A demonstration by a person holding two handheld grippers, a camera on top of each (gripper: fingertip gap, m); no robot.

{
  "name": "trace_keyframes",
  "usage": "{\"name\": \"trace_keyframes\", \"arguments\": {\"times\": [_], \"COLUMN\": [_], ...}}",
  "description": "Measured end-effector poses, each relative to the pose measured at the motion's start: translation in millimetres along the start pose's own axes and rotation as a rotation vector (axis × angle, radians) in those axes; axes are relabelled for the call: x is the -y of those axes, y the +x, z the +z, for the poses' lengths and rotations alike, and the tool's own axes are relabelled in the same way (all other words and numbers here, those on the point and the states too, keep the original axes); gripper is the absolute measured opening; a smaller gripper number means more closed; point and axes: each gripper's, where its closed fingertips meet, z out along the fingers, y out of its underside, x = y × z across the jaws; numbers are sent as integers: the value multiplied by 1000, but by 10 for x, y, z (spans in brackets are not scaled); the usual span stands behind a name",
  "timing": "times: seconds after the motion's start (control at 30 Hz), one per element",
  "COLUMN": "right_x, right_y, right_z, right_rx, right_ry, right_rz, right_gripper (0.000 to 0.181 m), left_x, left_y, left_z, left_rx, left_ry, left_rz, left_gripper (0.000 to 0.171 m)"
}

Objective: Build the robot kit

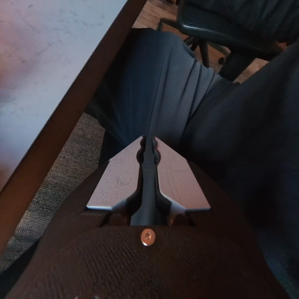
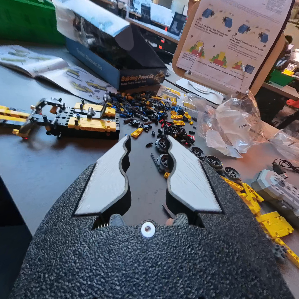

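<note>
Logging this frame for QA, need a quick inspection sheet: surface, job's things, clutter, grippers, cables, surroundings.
Surface: dark table.
Job's things: half-built yellow-black model; loose parts pile; open booklet.
Clutter: kit box; plastic bags; wheels; grey motor block.
Grippers: right gripper open, empty, above table; left gripper nearly shut, empty, below table edge.
Cables: black cable.
Surroundings: instruction sheet on stand; person's leg; chair.

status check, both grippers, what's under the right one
Left gripper nearly shut, empty, off the table edge over a trouser leg. Right gripper open, empty, above loose black wheels and small parts pile.
</note>
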Motion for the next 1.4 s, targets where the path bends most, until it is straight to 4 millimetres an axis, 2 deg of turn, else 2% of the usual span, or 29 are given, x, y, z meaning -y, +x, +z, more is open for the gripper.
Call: {"name": "trace_keyframes", "arguments": {"times": [0.17, 0.33, 0.5, 0.63, 0.83, 1.07, 1.4], "right_x": [61, 50, -3, -67, -129, -117, -120], "right_y": [39, -19, -90, -104, 6, 130, 54], "right_z": [-65, -60, -9, 48, 78, 50, 41], "right_rx": [73, 105, 90, 40, -49, -65, -31], "right_ry": [56, 49, 3, -48, -88, -71, -74], "right_rz": [119, 108, 32, -45, -83, -1, -23], "right_gripper": [44, 44, 41, 41, 37, 39, 38], "left_x": [-74, 72, 192, 168, 260, 278, 272], "left_y": [2, 60, 134, 142, 150, 153, 283], "left_z": [134, 146, 61, -40, -127, -83, 70], "left_rx": [9, -2, -37, -62, -130, -187, -210], "left_ry": [-39, -13, 16, 23, 70, 46, 13], "left_rz": [-47, -31, 25, 69, 65, 25, 57], "left_gripper": [4, 3, 4, 4, 4, 5, 4]}}
